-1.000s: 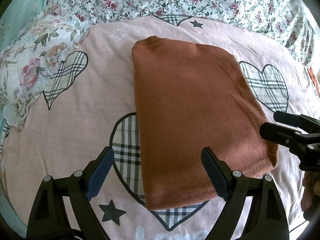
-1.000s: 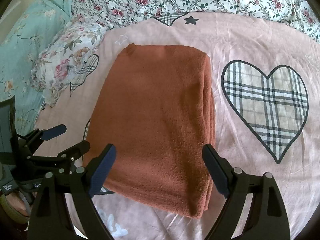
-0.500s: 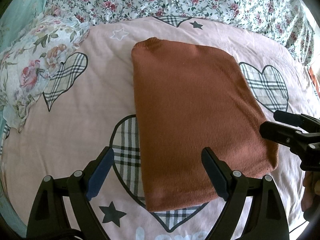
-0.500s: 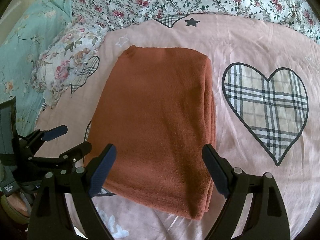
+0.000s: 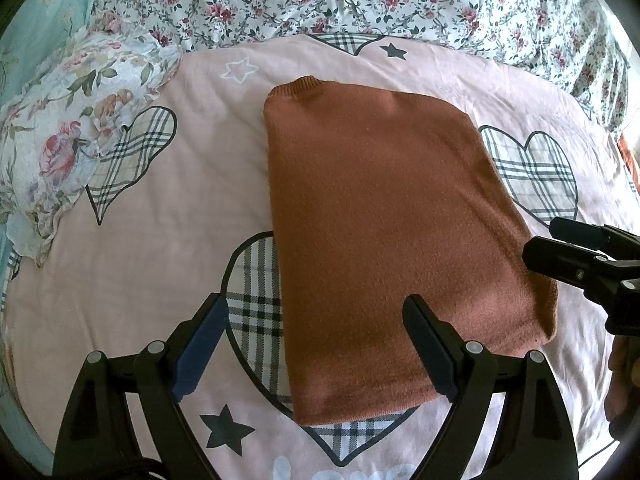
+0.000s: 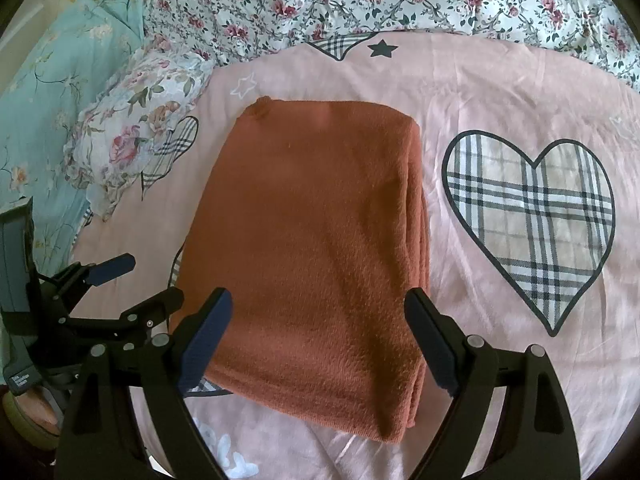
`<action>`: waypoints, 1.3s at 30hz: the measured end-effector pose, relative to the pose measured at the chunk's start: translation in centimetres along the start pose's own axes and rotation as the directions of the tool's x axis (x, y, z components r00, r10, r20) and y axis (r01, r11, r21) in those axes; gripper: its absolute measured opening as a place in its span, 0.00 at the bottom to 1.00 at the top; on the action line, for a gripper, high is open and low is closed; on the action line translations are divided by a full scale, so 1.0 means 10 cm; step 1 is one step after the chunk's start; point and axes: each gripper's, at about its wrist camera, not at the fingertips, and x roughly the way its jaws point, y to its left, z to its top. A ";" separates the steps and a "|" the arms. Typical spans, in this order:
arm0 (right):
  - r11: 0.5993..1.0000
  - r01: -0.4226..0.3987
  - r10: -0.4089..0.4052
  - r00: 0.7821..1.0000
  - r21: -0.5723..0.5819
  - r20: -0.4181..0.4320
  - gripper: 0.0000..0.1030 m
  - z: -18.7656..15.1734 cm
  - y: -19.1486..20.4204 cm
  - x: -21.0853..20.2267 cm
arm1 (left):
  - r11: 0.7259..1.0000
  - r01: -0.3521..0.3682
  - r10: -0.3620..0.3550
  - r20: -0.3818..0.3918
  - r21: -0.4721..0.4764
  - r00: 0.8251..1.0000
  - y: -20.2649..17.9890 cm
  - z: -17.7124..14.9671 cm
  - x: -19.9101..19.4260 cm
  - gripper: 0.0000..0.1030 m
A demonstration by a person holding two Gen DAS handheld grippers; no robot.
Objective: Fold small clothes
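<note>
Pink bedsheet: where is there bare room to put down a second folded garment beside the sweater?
The pink bedsheet lies bare right of the folded rust-brown knitted sweater, over the large plaid heart print. A narrower bare strip lies left of it, bordered by the flowered frilled pillow. The near edge is crowded: open left gripper, open right gripper.

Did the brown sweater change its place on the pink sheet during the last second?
No. In the left wrist view the sweater lies as before: its near edge covers the same part of the checked heart on the pink sheet.
</note>
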 end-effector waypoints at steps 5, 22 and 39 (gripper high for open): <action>1.000 0.000 0.000 1.000 0.002 -0.001 0.85 0.00 0.00 0.00 | 1.000 -0.005 0.005 0.010 0.006 1.000 0.02 0.02 -0.01 0.87; 1.000 0.003 -0.003 1.000 0.015 0.012 0.85 0.03 -0.05 -0.02 | 1.000 -0.022 0.022 0.024 0.022 0.999 0.00 0.03 -0.01 0.87; 1.000 0.010 -0.010 1.000 0.017 0.028 0.85 -0.01 -0.05 -0.04 | 0.998 -0.041 0.038 0.061 0.040 0.997 0.00 0.02 -0.07 0.87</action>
